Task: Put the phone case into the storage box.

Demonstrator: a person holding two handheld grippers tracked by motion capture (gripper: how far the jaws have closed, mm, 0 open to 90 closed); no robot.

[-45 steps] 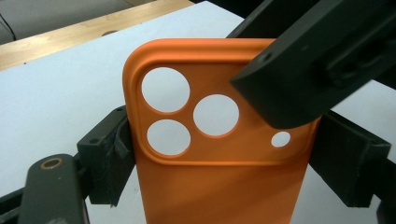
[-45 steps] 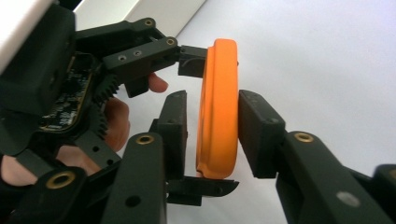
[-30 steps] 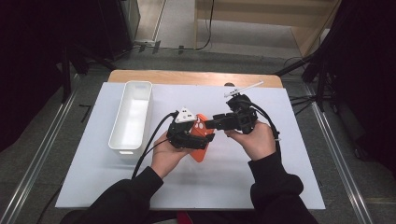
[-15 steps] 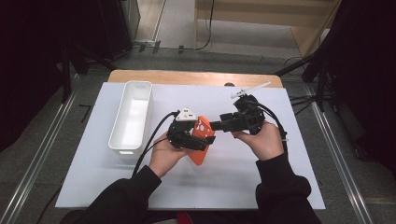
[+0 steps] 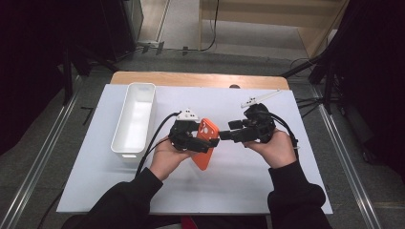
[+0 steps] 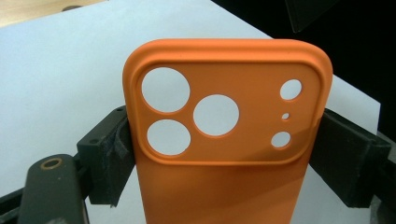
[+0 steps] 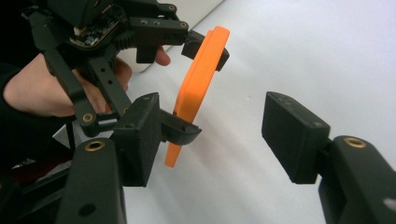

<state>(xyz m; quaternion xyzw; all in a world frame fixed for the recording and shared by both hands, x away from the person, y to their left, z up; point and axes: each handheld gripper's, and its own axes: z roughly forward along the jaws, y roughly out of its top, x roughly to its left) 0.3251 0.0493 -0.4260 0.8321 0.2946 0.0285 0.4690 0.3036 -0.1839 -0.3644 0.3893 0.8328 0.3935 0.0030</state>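
Right gripper [image 5: 228, 130] drawn back, jaws just parted (nothing between), left gripper [image 5: 204, 142] clamping smooth orange phone case [image 6: 224, 154] edgewise

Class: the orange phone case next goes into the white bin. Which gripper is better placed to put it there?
Left. The left gripper already clamps the phone case and is nearer the white bin; the right gripper is open.

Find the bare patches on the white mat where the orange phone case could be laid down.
Free: white mat right of the right gripper, and near the white bin. Crowded: centre, where the left gripper clamps the phone case.
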